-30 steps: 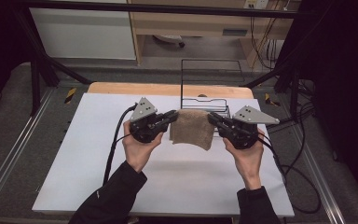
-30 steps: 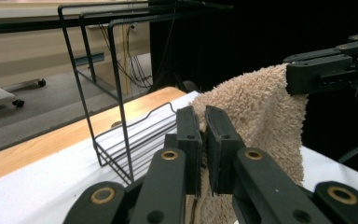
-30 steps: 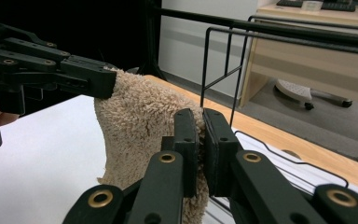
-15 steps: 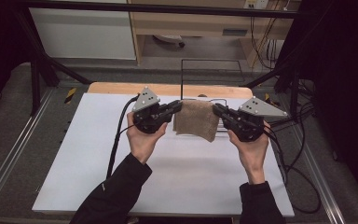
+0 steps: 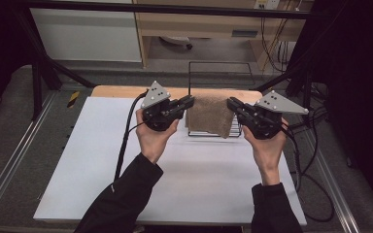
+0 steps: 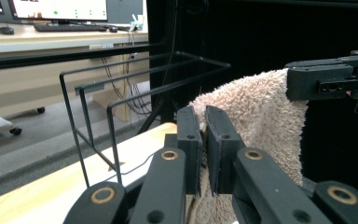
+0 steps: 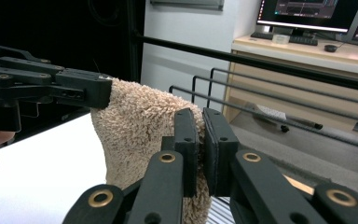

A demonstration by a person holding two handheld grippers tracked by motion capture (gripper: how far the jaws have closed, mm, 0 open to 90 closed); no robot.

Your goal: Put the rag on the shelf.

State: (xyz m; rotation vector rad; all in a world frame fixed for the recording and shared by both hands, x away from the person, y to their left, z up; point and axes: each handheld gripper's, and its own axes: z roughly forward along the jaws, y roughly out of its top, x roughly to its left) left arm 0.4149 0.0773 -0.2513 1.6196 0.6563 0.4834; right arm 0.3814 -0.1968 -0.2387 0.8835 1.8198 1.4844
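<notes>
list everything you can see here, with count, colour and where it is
towel: 1, light brown, held up between the two grippers above the rack
wire rack: 1, black, far middle of the table
table: 1, white top with a wooden far edge
monitor: at least 1, lit, on a desk in the background
keyboard: 1, dark, on the desk below a monitor
left gripper: 1, black, shut on the towel's left corner
right gripper: 1, black, shut on the towel's right corner
hands: 2, each holding a gripper, dark sleeves
</notes>
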